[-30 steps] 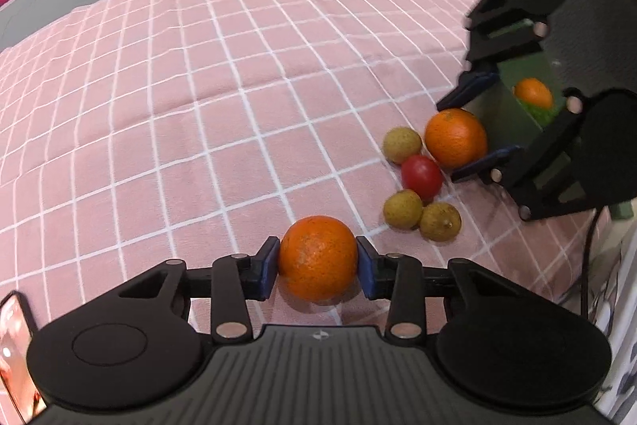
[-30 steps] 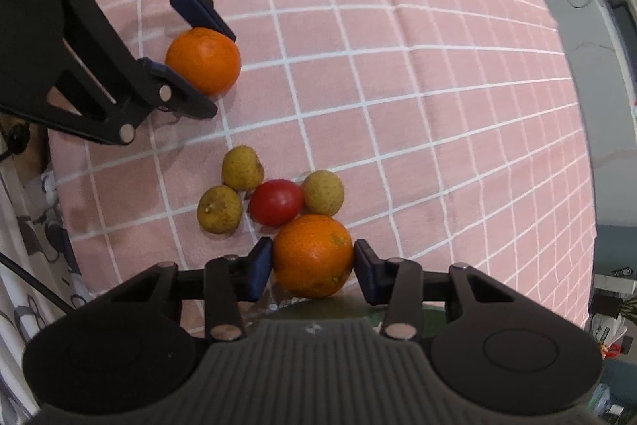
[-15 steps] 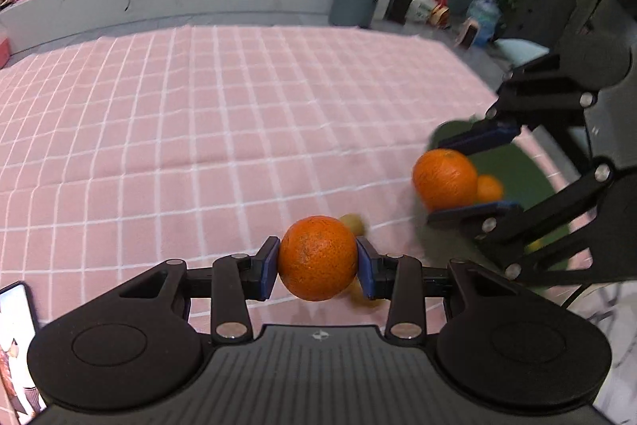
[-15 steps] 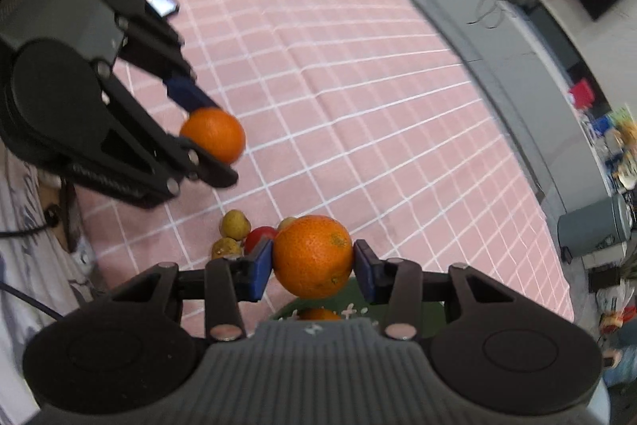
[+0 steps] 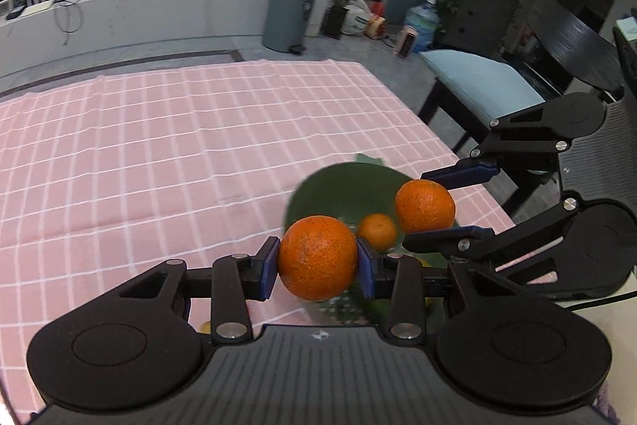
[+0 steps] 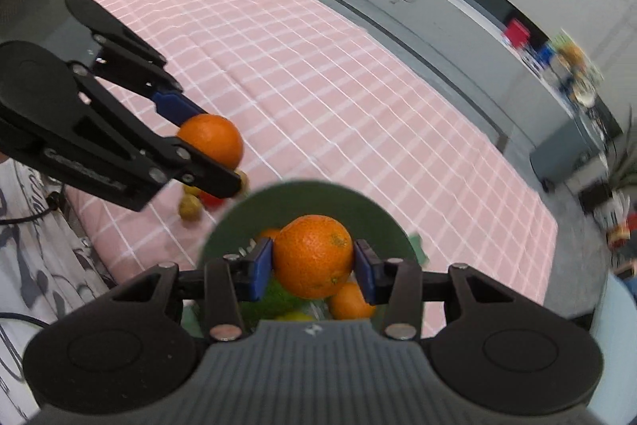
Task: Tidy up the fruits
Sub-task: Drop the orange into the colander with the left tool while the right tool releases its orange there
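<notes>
A long grey counter cluttered with boxes and cables runs along the far wall, a lidded bin (image 5: 290, 14) and potted plants stand in the corner, and nearer in a table wears a pink checked cloth (image 5: 159, 146). A dark green bowl (image 6: 318, 198) sits close to the cloth's near edge, towards its right-hand corner, with a small orange (image 5: 377, 230) and some green and yellow fruit already inside.

The left gripper (image 5: 317, 257) is clamped on an orange (image 5: 317, 257), blue pads pressing its two sides, carried above the cloth just short of the bowl's rim. The right gripper (image 6: 312, 257) grips a second orange (image 6: 312, 257) the same way, hanging right over the bowl. A few little yellowish-brown fruits (image 6: 188, 206) and a red one (image 6: 211, 201) lie on the cloth beside the bowl, near the near edge.

These oranges look firm and fairly weighty for their size, with a pebbled skin that gives the pads some bite; round as they are, I'd reckon they would roll off if let go on the flat cloth. Holding them across the widest part, as both grippers do, seems the sound grip. The small fruits look lighter and thinner-skinned, the red one probably soft, so a gentler squeeze across the middle would suit them
</notes>
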`<state>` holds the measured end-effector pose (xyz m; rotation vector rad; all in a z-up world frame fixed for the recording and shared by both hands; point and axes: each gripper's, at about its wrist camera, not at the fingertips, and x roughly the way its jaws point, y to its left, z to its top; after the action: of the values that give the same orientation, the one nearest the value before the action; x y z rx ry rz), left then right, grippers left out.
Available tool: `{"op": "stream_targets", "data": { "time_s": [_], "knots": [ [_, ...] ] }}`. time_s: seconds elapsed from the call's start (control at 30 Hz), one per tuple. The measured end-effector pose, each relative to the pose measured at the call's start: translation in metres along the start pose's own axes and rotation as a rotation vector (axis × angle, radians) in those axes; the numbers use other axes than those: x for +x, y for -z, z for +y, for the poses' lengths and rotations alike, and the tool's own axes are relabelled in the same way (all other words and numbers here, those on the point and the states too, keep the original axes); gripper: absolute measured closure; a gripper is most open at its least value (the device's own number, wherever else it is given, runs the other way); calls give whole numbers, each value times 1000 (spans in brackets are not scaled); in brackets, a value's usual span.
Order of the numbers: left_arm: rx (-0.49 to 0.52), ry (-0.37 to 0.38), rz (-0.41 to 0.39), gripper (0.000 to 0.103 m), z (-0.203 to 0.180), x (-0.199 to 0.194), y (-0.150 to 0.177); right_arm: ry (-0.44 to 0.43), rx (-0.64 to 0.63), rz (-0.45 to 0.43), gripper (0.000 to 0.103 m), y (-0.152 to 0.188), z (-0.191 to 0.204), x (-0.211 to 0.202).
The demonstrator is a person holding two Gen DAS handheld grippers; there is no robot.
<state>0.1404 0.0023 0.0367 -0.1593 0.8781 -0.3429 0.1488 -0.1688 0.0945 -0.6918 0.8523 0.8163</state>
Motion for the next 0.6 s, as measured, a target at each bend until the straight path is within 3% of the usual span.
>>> {"op": "stream_targets", "data": {
  "time_s": [0.23, 0.6],
  "knots": [
    [60, 11, 89, 58, -21, 38, -3, -1, 73, 54, 63, 32, -20, 17],
    [103, -69, 167, 59, -27, 94, -4, -4, 99, 124, 63, 46, -39, 69]
  ]
}}
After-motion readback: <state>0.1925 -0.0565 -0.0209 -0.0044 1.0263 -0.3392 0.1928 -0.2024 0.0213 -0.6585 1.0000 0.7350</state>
